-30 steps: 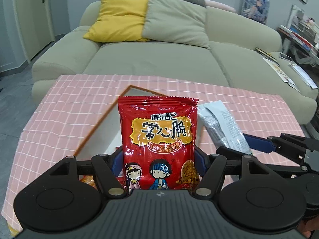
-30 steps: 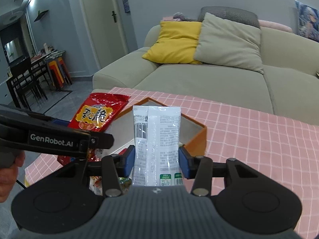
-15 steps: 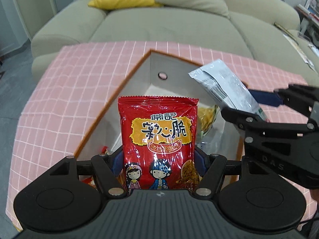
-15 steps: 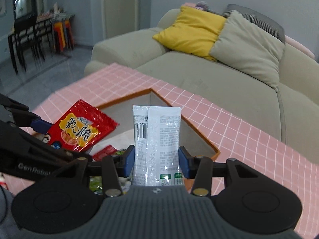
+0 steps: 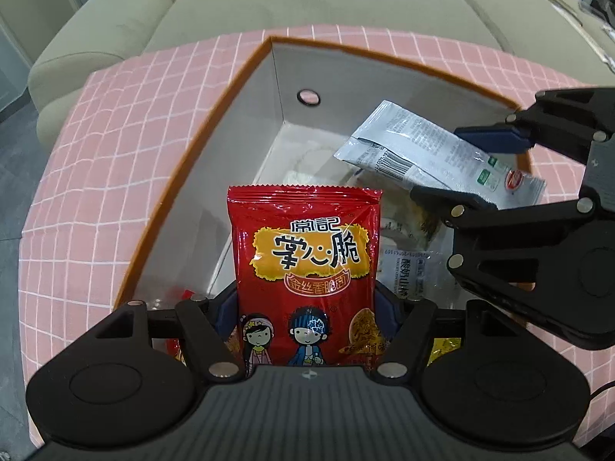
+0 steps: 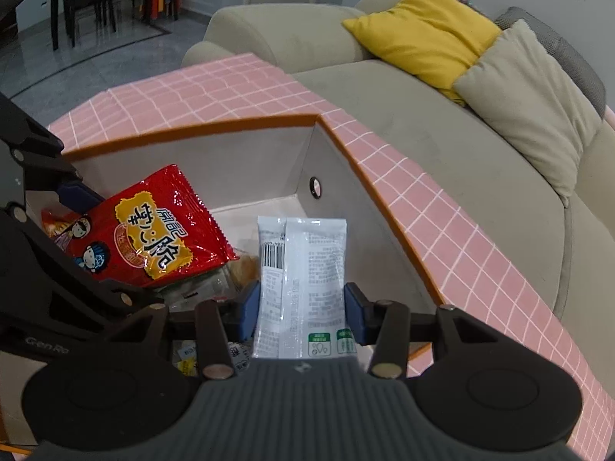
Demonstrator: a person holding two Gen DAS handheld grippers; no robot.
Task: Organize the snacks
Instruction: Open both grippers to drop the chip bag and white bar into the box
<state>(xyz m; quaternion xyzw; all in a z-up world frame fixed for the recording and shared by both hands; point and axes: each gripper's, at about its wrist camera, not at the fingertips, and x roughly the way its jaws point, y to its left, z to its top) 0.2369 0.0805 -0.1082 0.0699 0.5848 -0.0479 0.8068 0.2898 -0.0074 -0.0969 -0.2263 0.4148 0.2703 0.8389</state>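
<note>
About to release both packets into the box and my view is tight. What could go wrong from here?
1. The left gripper and right gripper are close together over the box; opening the jaws together could make the linkages clash.
2. The red snack bag sits over the heap of snacks already inside, so it may land on top and slide.
3. The white packet hangs near the box wall and may catch there, leaning rather than lying flat.

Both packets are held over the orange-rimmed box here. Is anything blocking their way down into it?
Nothing visible does. The box has no lid. The left gripper holds the red snack bag and the right gripper the white packet over the opening. Other snacks lie on the floor, but bare floor shows near the far corner.
</note>
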